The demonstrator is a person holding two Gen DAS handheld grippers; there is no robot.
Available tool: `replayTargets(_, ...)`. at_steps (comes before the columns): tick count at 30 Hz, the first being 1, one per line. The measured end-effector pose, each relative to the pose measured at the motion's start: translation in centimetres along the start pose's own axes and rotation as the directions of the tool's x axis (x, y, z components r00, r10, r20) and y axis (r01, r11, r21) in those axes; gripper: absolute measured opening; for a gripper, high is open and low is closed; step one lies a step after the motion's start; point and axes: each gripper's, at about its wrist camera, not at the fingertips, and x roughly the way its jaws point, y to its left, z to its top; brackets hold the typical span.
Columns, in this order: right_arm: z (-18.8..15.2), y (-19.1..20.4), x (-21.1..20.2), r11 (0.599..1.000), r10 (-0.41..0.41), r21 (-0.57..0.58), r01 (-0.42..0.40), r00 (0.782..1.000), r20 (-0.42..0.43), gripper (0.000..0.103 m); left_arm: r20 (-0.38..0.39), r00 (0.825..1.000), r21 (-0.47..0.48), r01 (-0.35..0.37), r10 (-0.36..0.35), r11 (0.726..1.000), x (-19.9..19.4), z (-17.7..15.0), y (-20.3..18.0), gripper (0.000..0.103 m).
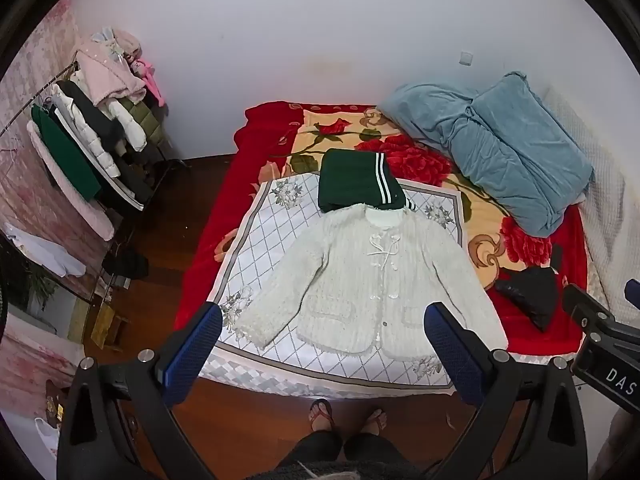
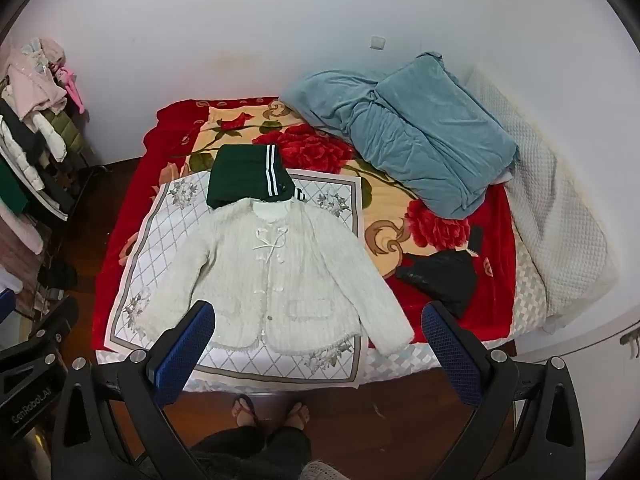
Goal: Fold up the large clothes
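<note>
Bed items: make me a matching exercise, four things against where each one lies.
Things:
1. white jacket
2. green garment
3. blue blanket
4. black bag

Places:
A. bunched at the far right of the bed, near the wall
B. on the red cover, right of the jacket
C. spread flat on the checked cloth
D. folded, just beyond the jacket's collar

Pairs: 1-C, 2-D, 3-A, 4-B

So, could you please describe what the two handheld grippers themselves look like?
Both match: the left gripper and right gripper have black angular frames with silver round bolts, and two fingers faced with blue mesh-textured pads. Seen from the other camera, the right one's black body carries white lettering "DAS", and the left one's reads "GenRobot.AI". No cables show.
</note>
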Motion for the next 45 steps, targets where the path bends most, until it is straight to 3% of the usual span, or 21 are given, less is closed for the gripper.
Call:
replayTargets(19, 0.4, 1.2, -1.6, 1.000, -0.005, -0.011, 0.005, 1.000, 0.026, 0.103, 0.012, 1.000, -0.006, 0.002, -0.002, 1.000, -0.8, 1.0, -1.5, 0.103)
replayTargets(45, -0.5, 1.1, -2.4, 1.000, -0.003, -0.009, 0.004, 0.999, 0.032, 0.103, 0.025, 0.999, -0.011, 0.029, -0.029, 1.000, -1.6, 0.9, -0.4, 0.103)
